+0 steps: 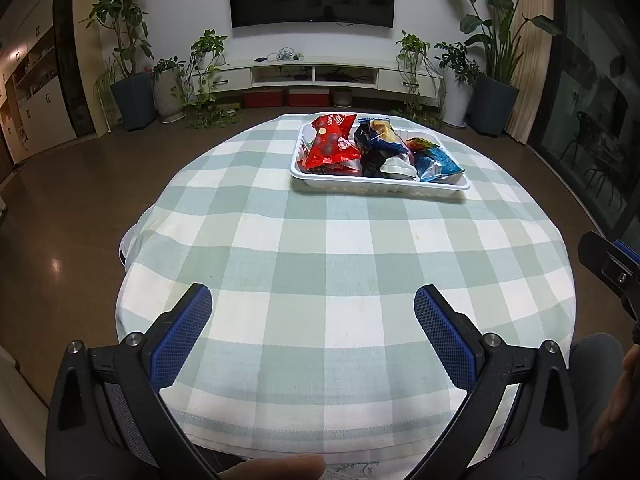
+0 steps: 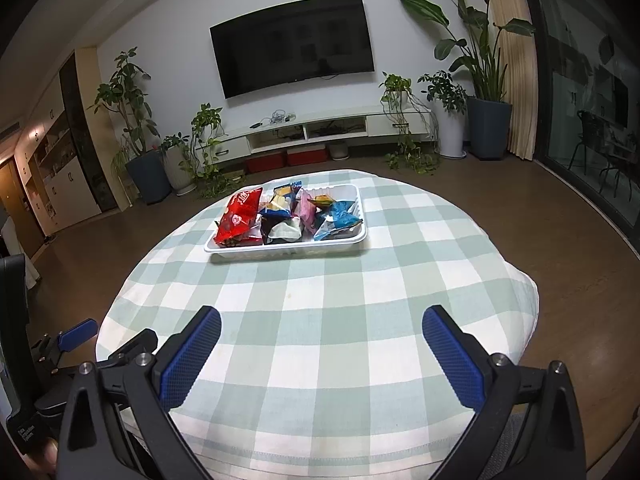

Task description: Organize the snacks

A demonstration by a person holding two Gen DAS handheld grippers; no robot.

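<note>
A white tray [image 1: 320, 179] sits on the far side of the table, filled with snack packs: a red pack [image 1: 330, 144] at its left, dark and blue packs [image 1: 376, 140] in the middle, a light blue pack [image 1: 436, 164] at its right. The tray also shows in the right wrist view [image 2: 224, 249], with the red pack [image 2: 238, 216] and light blue pack [image 2: 340, 216]. My left gripper [image 1: 313, 300] is open and empty over the near table. My right gripper [image 2: 322, 322] is open and empty, also near the front edge. Both are well short of the tray.
The round table wears a green and white checked cloth [image 1: 320, 264]. The right gripper's finger shows at the right edge of the left wrist view [image 1: 608, 264]. Beyond are a TV, a low cabinet [image 1: 320, 74], potted plants and brown floor.
</note>
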